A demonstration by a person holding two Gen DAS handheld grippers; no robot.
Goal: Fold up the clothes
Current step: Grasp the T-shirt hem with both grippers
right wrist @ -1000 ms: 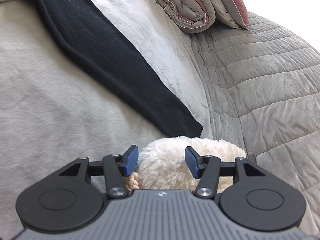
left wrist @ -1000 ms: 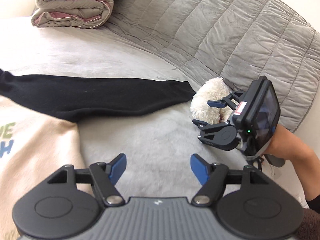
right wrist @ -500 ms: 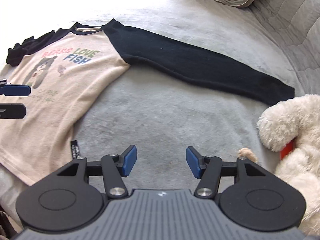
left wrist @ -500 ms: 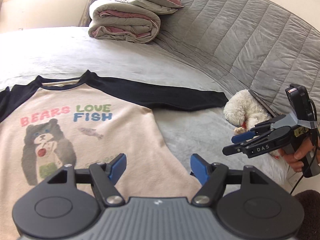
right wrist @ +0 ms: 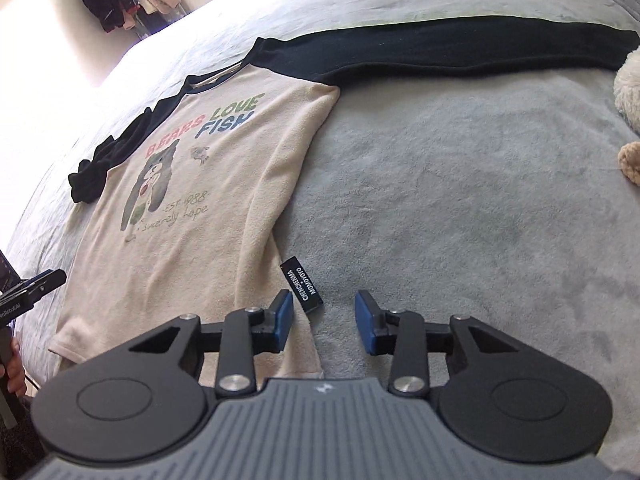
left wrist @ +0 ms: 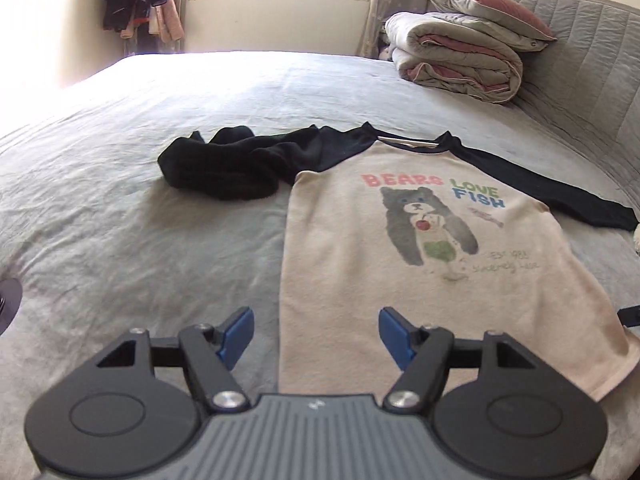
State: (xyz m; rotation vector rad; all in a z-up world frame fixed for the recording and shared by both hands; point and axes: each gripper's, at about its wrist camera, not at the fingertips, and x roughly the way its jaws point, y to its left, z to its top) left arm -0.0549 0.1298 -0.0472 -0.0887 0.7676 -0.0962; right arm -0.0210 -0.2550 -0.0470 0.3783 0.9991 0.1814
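I am holding my left gripper (left wrist: pixel 316 334) with its jaws standing wide apart and gripping nothing, hovering in the lower centre of the left wrist view above the near left edge of the shirt (left wrist: pixel 420 248). The shirt is lying flat and face up on the grey bed cover (left wrist: pixel 140 220), occupying the centre and right of that frame, with a printed bear and the words BEARS LOVE FISH showing on its cream body. Its one black sleeve (left wrist: pixel 224 164) is lying bunched in a heap at the centre left of the frame, touching the shirt's shoulder, while the other black sleeve (left wrist: pixel 552 192) is stretching straight out toward the right edge. A folded quilt (left wrist: pixel 460 64) with a pillow (left wrist: pixel 484 0) on top is sitting in the upper right, well apart from the shirt. I am holding my right gripper (right wrist: pixel 324 318) with its jaws likewise wide apart and empty, in the lower centre of the right wrist view, just over the shirt's side seam, where a black label (right wrist: pixel 302 284) is sticking out onto the cover between my blue pads (right wrist: pixel 282 316). In this view the straight sleeve is running across the top of the frame to a white plush toy (right wrist: pixel 628 88) at the right edge.
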